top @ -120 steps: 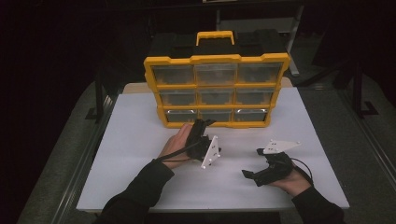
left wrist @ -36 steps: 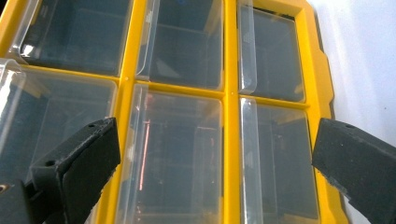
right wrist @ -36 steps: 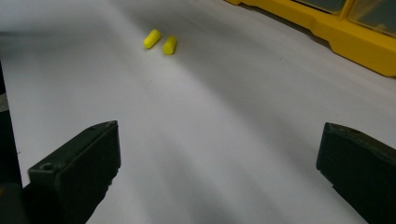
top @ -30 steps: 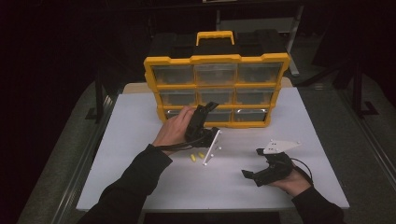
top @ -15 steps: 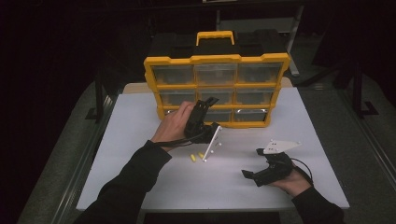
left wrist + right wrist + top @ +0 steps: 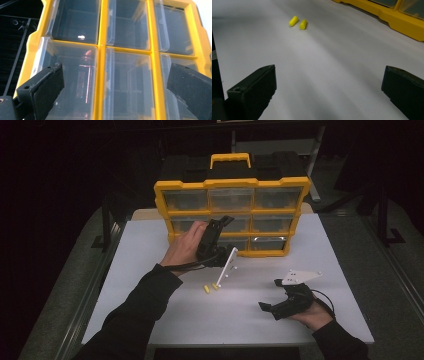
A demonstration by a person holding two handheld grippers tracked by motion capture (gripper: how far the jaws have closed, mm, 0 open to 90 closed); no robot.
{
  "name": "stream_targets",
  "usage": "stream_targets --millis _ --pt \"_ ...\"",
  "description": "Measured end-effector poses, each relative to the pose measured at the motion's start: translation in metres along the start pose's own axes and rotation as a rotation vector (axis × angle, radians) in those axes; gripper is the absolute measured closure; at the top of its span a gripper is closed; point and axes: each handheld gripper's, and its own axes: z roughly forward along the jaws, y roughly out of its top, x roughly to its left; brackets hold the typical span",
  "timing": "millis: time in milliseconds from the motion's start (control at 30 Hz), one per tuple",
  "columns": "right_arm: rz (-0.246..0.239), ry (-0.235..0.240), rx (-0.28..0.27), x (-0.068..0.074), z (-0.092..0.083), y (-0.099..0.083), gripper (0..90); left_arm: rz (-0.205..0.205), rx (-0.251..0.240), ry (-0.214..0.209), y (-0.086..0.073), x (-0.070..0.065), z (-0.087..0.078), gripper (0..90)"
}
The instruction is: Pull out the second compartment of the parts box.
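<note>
A yellow organizer (image 6: 232, 185) with clear plastic drawers stands upright at the back of the white table (image 6: 150, 270). My left gripper (image 6: 223, 224) is raised in front of its middle row, open and holding nothing. In the left gripper view the gripper (image 6: 115, 72) faces the clear drawers (image 6: 80, 75) from close up, with the yellow frame (image 6: 101, 75) between the jaws. Two small yellow earplugs (image 6: 210, 288) lie side by side on the table below that hand. My right gripper (image 6: 268, 294) rests open on the table at the front right. Its own view has the right gripper (image 6: 329, 77) pointing towards the earplugs (image 6: 298, 22).
The organizer's yellow base (image 6: 402, 22) runs along the far right in the right gripper view. Bare white table lies between the earplugs and the right gripper. Dark floor and metal rails (image 6: 95, 280) border the table on both sides.
My left gripper has lifted off the table and moved forward to the organizer's drawers, uncovering the two earplugs. The right gripper has stayed put.
</note>
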Motion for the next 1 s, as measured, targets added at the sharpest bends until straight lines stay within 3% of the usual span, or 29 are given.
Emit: stream_targets --millis 1000 --pt "0.004 0.002 -0.003 0.000 0.000 0.000 0.0 0.031 0.006 0.038 -0.005 0.039 0.006 2.3"
